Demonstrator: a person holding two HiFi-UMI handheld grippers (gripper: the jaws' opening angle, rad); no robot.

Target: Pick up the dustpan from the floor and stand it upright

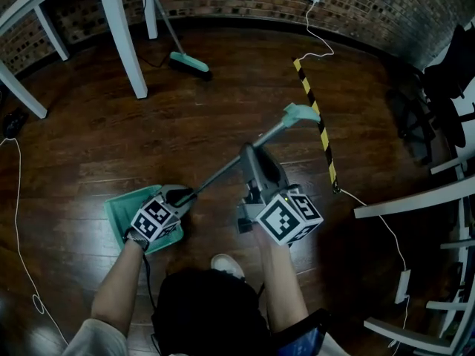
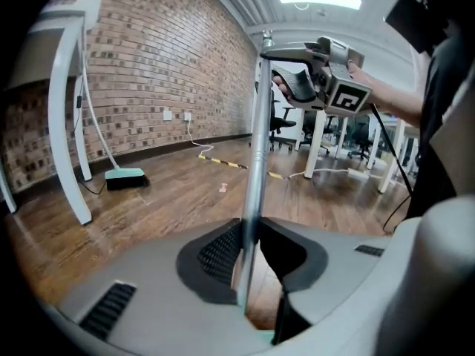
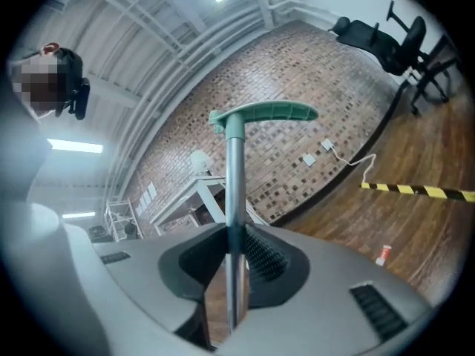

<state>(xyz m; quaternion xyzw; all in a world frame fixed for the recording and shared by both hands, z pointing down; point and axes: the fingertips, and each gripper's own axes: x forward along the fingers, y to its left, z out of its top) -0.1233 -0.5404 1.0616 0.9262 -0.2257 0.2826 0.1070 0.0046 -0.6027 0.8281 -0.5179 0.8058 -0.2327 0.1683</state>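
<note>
The dustpan has a teal pan (image 1: 121, 213) on the wooden floor, with a long metal pole (image 1: 223, 170) slanting up to a teal grip (image 1: 300, 113). My left gripper (image 1: 182, 196) is shut on the pole just above the pan; in the left gripper view the pole (image 2: 257, 147) runs up from between its jaws (image 2: 252, 251). My right gripper (image 1: 251, 154) is shut on the pole higher up. Its own view has the pole (image 3: 235, 169) clamped between the pads (image 3: 236, 254), with the teal grip (image 3: 267, 113) above. The right gripper (image 2: 312, 73) also shows in the left gripper view.
A teal broom (image 1: 189, 62) leans by white table legs (image 1: 122, 35) at the far wall. A black-and-yellow strip (image 1: 315, 117) and a white cable (image 1: 375, 217) lie on the floor to the right. Office chairs (image 1: 445, 73) and white frames (image 1: 415, 199) crowd the right edge. My shoe (image 1: 226, 265) is below.
</note>
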